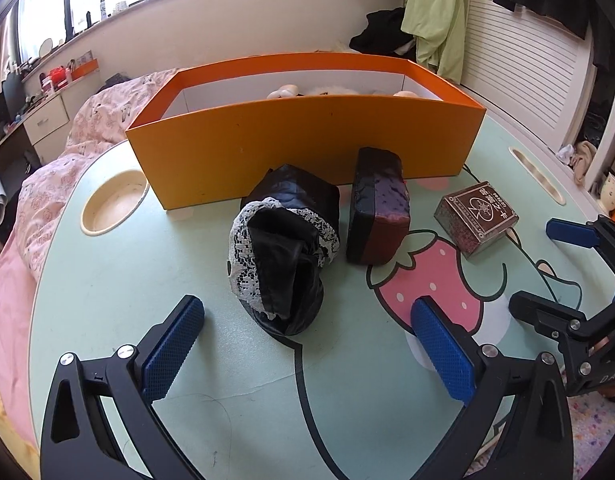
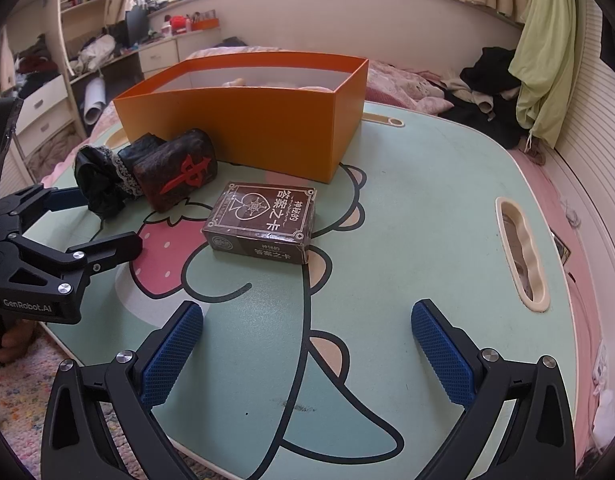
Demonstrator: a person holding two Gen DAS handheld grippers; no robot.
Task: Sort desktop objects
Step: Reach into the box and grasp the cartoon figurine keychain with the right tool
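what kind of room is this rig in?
Most likely a lived-in bedroom: a bed with pink floral bedding beside the mint cartoon-print lap table, green clothing hanging near the window, and cluttered white desk drawers.

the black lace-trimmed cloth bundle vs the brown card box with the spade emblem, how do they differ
The black lace-trimmed cloth bundle is soft, crumpled and shapeless; the brown card box with the spade emblem is rigid, rectangular and lies flat. The bundle has no print; the box has printed characters. Both sit on the mint cartoon-print table, outside the orange box.
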